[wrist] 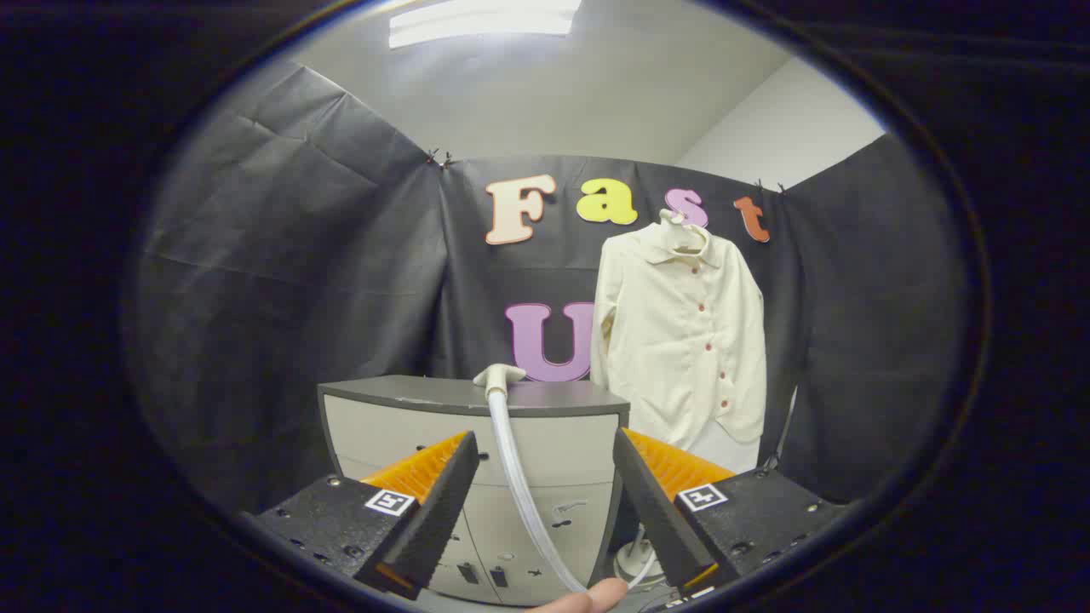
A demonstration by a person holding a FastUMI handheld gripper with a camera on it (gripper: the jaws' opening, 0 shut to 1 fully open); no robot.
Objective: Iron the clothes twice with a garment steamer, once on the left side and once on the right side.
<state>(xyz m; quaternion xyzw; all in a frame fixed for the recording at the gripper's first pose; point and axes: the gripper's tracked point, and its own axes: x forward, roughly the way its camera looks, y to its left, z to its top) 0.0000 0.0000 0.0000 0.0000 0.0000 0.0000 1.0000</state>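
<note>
black cloth walls [289,255] close in the booth on the left and behind, creased and clipped at the top corners, with a pale ceiling and a bright light panel [485,17] above them. low down, ahead of the fingers, stands a pale cabinet [409,430] with a dark grey top and small dark handles on its front. the gripper [545,502] is held low, facing the cabinet, its jaws spread wide apart and pressing on nothing; each finger carries a small square marker on its upper face. on the cabinet top, beyond the gap between the fingers and a little toward the left one, lies the garment steamer head [499,375], pale and flattened at its end, resting at the front edge of the top. from it a pale hose [519,485] drops down the cabinet front and runs through the space between the fingers without touching either, curving off toward the steamer base [634,562], which sits on the floor at the cabinet's right corner, partly hidden by the right finger. a fingertip [588,596] of a person shows at the very bottom, just beside the hose. further right, beyond the right finger and well apart from the steamer head, a cream shirt [681,332] with dark red buttons hangs on a hanger against the back cloth, its front facing the gripper, sleeves hanging down at both sides. a white wall [783,128] rises above the cloth at the right.
</note>
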